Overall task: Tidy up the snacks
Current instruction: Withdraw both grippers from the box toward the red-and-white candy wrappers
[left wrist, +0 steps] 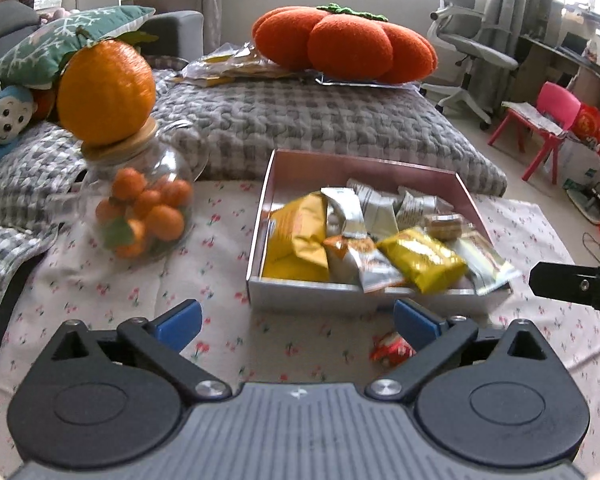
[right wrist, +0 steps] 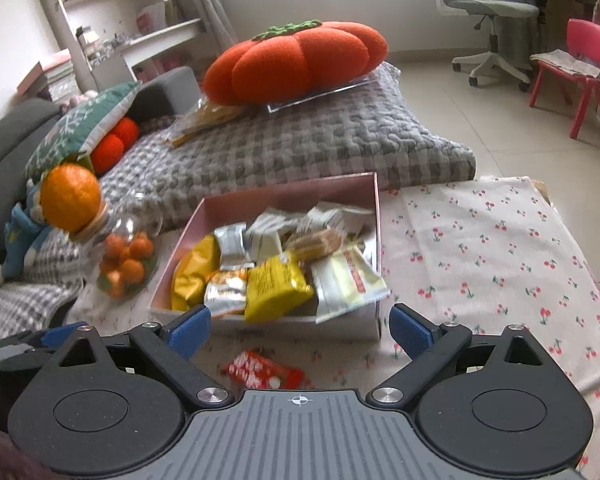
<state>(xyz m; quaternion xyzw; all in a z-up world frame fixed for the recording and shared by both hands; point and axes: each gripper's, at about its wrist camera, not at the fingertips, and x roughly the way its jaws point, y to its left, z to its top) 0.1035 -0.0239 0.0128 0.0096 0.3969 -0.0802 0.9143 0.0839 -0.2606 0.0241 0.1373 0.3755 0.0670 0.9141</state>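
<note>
A: Why is the shallow pink cardboard box sitting near the middle of the cherry-print tablecloth?

B: It is serving as the collecting tray, I'd judge. The foil and plastic snack packets are lying heaped inside it, and a pale packet is hanging over the near wall, so they are looking dropped in rather than lined up.

A: And the two tools?

B: The left gripper is standing with its blue pads spread wide and nothing between them; the right gripper is spread just as wide and is also gripping nothing. Both are hovering just in front of the box.

A: Is anything lying outside it?

B: One small red wrapped snack is lying on the cloth between the box and the grippers, below the right one's gap. That seems the next thing to collect.

A: And the round glass jar of small oranges?

B: It is standing apart to the left, probably just decoration.
</note>
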